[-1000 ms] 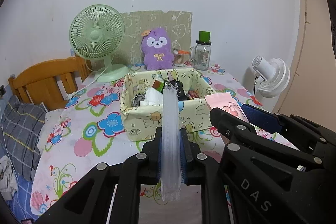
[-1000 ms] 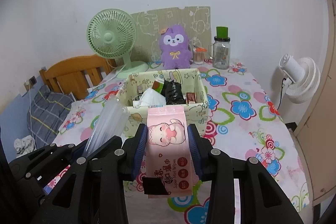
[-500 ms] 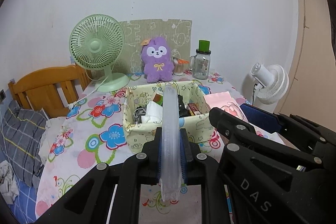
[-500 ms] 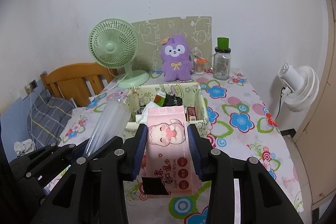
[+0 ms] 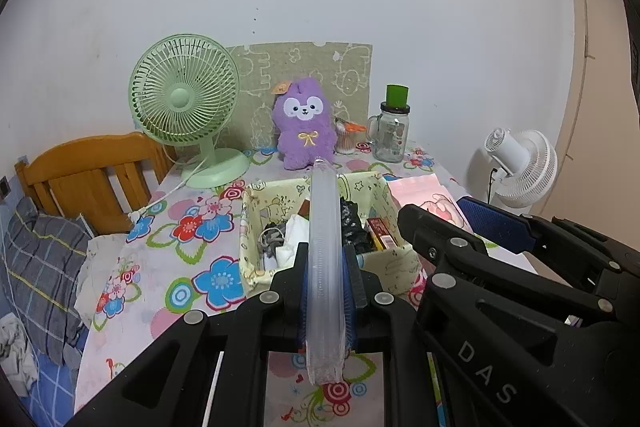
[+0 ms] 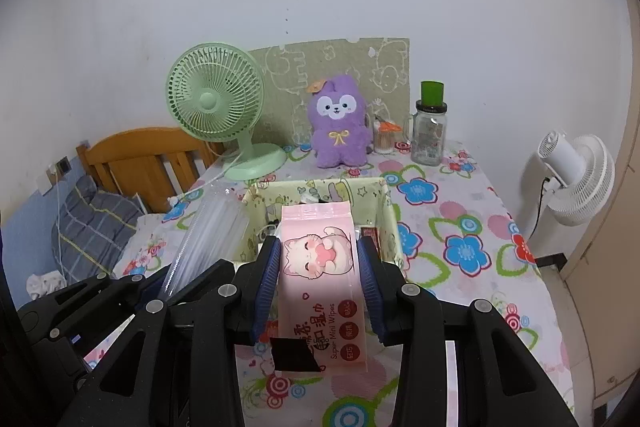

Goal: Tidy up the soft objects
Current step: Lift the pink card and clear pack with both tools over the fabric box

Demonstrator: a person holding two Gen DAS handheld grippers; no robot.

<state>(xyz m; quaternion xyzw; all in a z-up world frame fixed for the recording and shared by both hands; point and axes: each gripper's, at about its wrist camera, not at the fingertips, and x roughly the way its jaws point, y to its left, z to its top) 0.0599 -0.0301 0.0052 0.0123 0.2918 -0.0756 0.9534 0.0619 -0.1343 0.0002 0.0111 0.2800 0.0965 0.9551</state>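
The left gripper (image 5: 325, 291) is clamped on a clear plastic sleeve (image 5: 325, 267), a flattened transparent packet held edge-on between its blue pads, with its far end reaching up over the fabric box (image 5: 256, 227). The right gripper (image 6: 320, 279) is clamped on a pink pack of wipes (image 6: 320, 267) printed with a cartoon cat; the pads press on its two long sides and a black tab sits at its near end. Both held things hang above the tabletop (image 6: 460, 211), on the near side of the box.

The box, pale yellow with small cartoon prints, stands open on the flowered cloth that covers the tabletop. Inside it lie a crumpled white item, a dark bundle, a grey coil and a small red carton, all loosely piled; more than that cannot be told.

Behind the box, against the wall, a purple plush toy (image 5: 306, 125) sits upright in front of a printed green panel (image 5: 352, 67). To the left of the box stands a green desk fan (image 5: 184, 95), its cord trailing over the cloth. To the right of the plush stand a glass jar with a green cap (image 5: 392, 131) and a small holder with orange-tipped items just beside it. Past the right edge of the tabletop a white fan (image 6: 572, 183) stands lower down. Left of the tabletop are a wooden bed frame (image 5: 88, 171) and a grey checked pillow (image 5: 40, 267).
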